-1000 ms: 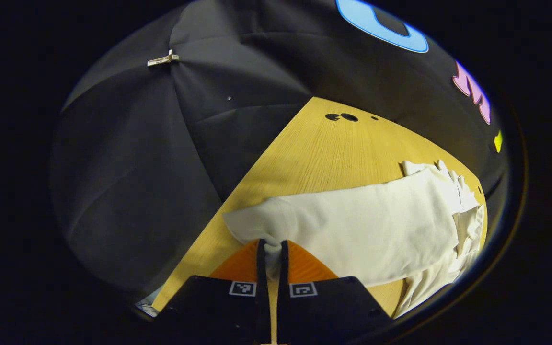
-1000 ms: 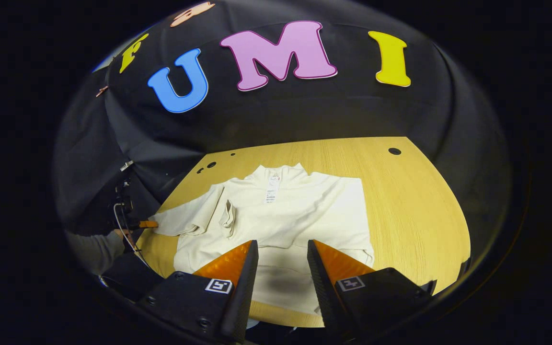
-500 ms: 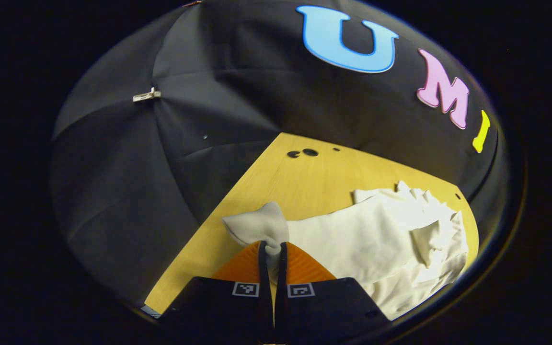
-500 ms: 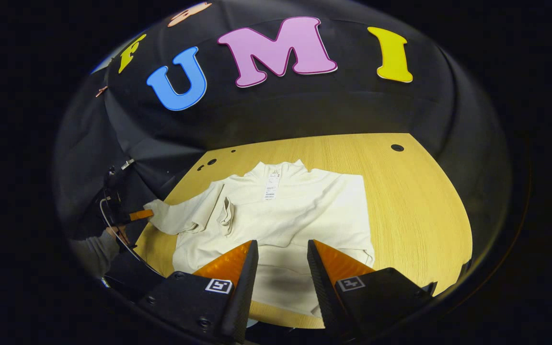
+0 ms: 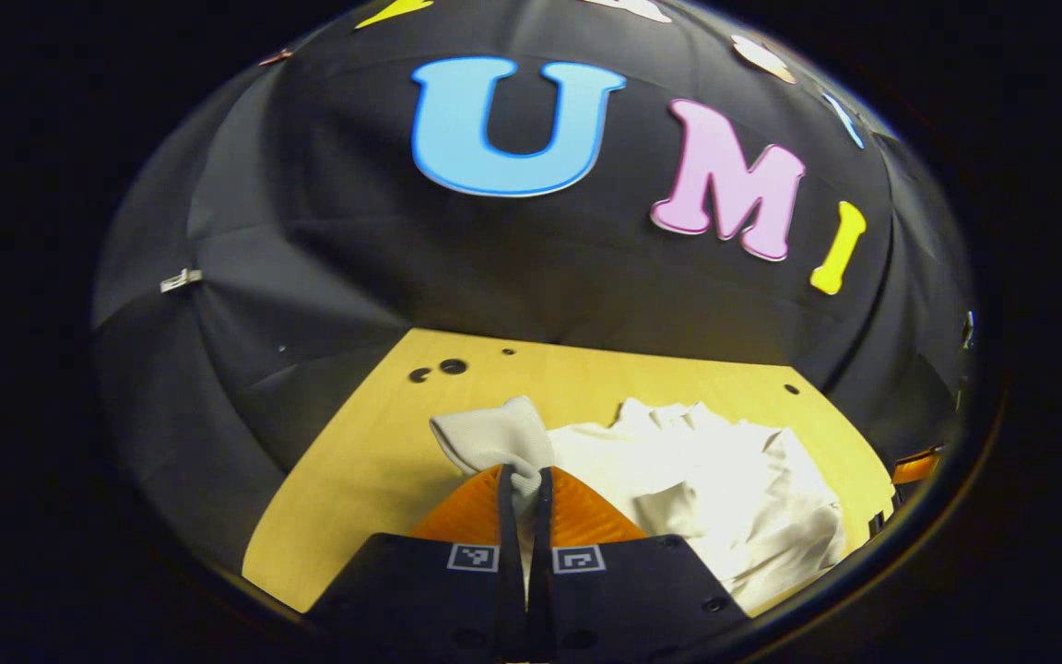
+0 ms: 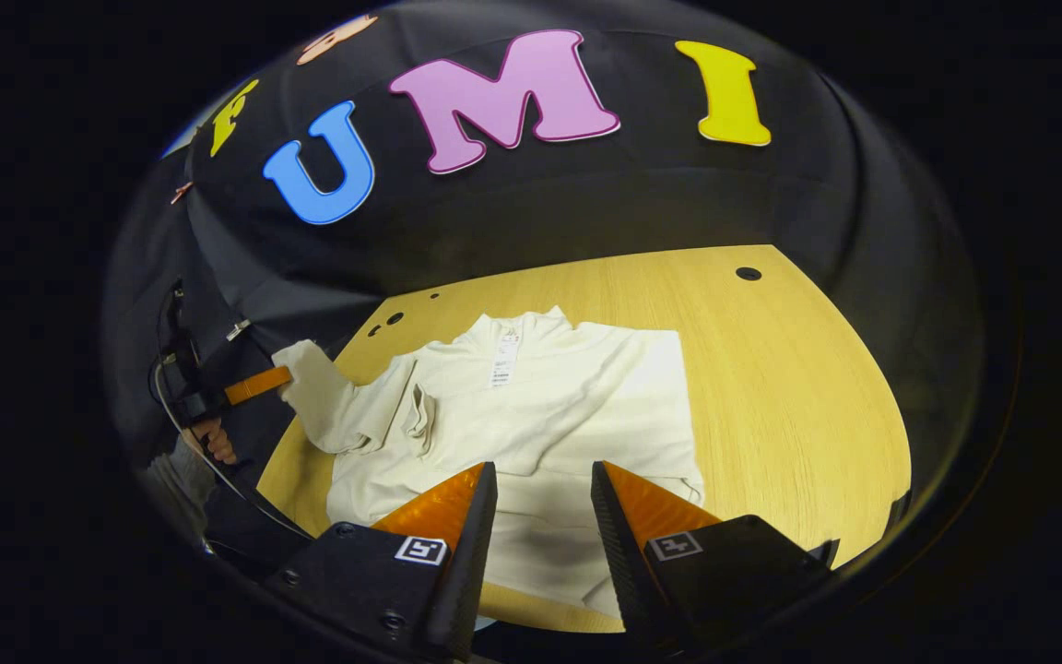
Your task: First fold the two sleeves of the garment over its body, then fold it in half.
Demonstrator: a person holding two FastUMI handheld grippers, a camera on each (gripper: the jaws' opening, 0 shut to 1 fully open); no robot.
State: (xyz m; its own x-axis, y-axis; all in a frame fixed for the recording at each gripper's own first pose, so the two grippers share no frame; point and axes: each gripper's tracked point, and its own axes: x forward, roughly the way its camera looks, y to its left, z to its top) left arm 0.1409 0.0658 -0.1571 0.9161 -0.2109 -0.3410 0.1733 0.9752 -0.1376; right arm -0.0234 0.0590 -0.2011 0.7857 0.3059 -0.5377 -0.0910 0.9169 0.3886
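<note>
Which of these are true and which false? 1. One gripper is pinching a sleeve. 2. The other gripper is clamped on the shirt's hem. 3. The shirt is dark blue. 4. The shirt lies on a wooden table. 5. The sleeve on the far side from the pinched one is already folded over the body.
1. True. The left gripper is shut on the sleeve and holds its cuff up off the table.
2. False. The right gripper is open, its fingers apart above the garment, holding nothing.
3. False. The garment is cream-white.
4. True. It lies on a light wooden table.
5. True. That side of the garment ends in a straight edge, with no sleeve sticking out.
</note>
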